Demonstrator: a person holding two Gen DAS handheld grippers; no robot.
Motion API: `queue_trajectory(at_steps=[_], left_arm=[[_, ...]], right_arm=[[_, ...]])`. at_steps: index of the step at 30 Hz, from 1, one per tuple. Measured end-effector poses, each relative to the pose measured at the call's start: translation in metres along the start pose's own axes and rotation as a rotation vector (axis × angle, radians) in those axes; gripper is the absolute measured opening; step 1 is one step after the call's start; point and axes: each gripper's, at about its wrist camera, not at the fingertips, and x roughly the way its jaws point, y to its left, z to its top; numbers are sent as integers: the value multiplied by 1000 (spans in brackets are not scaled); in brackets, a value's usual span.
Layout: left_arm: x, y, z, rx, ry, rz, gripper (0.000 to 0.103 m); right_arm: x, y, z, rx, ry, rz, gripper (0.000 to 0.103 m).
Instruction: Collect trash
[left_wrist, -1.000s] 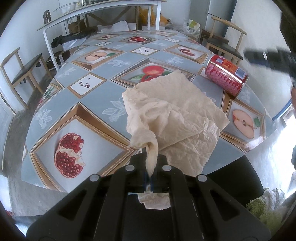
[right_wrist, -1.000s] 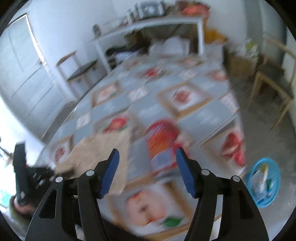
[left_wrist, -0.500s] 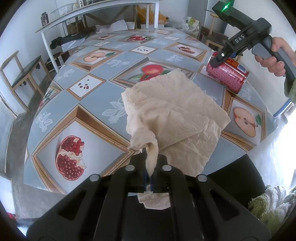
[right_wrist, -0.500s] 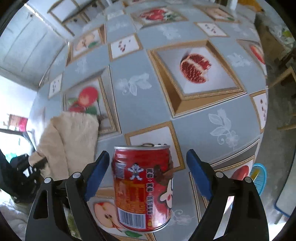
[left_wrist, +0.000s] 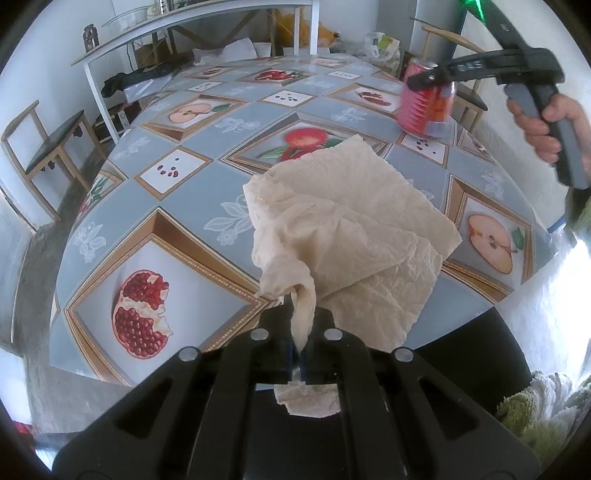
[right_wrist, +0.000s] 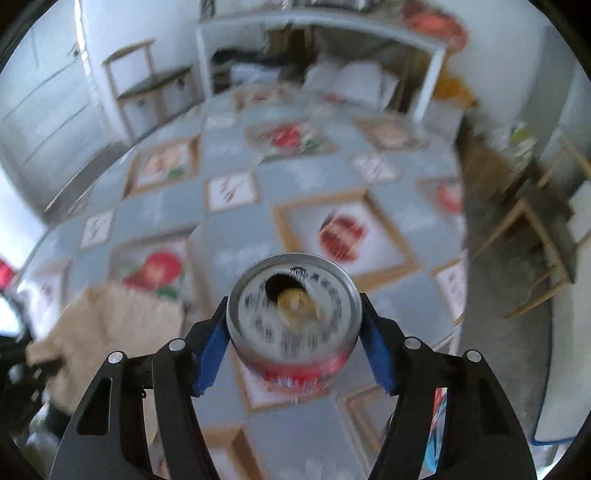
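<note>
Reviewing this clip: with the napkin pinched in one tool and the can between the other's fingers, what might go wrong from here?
1. The right tool is closing on the red can, whose top is open; tipping it might spill any leftover.
2. The grip looks high, near the rim, so the can may slip.
3. The left tool pinches only a corner of the paper napkin, which may tear or pull free.

Your surface (left_wrist: 236, 122) lies bare across its far and left parts. Near you, the crumpled paper (left_wrist: 351, 221) covers the middle, the red can (left_wrist: 426, 101) stands upright at the right edge, and chairs (left_wrist: 48, 144) flank both sides.
</note>
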Motion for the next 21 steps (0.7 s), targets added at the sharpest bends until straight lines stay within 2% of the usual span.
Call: queue_trajectory(at_steps=[4,6,8,10,18,21], left_arm=[[-1,1,1,-6,4,-7,1],[-1,3,1,-16,5,-16,1],[-1,5,0,-24,5,-24,1],[-1,6,1,-26,3,-26,1],[-1,7,1,-31,0,-36,1],[-2,9,0,-42,-2,-45,1]], right_arm=[[6,0,1,3,-81,-37,64],[6,4,1,-2,-87,-43,64],[7,4,-1,-5,-77,-45,67],[5,2,-2,0,-75,-32,77],[-2,1,1,13,-102,-25,78],[-22,1,-2,45,-162,-35,78]])
